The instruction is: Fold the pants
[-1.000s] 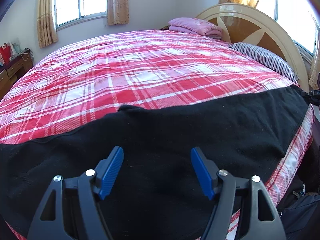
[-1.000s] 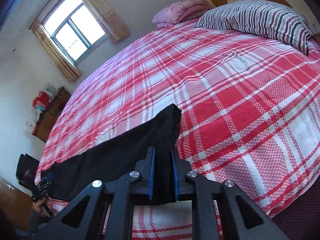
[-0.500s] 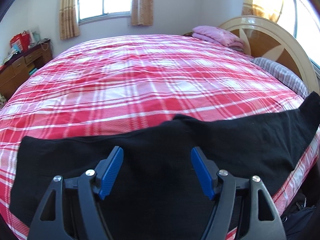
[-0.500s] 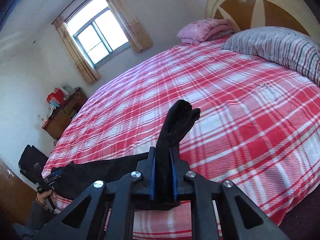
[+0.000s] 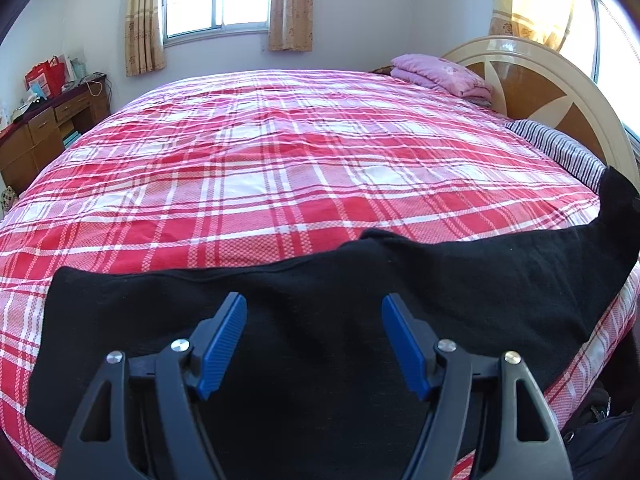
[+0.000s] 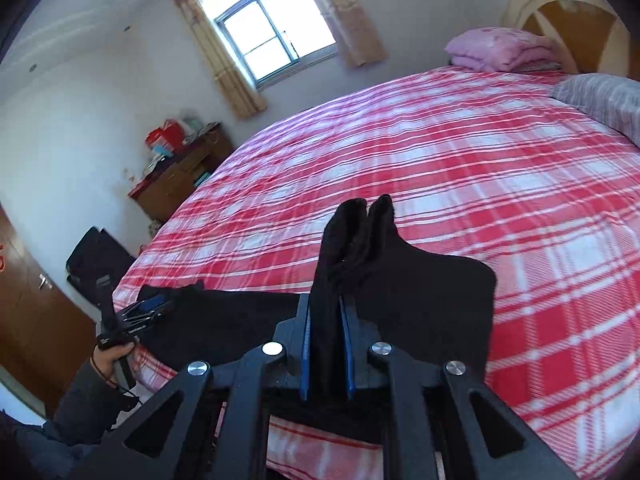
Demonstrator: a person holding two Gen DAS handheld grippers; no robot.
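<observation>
Sunlit bedroom: a plaid bed [image 5: 280, 168] fills both views, headboard [image 5: 560, 92] at the far right. Black pants [image 5: 320, 320] lie stretched along its near edge. They look soft, light and limp, likely to sag and slide rather than hold a crease, so hems and waistband seem the best holds. Right gripper [image 6: 327, 344] pinches one bunched end, lifted off the bed; left gripper [image 5: 314, 344] hovers over the middle, fingers spread, holding nothing.
</observation>
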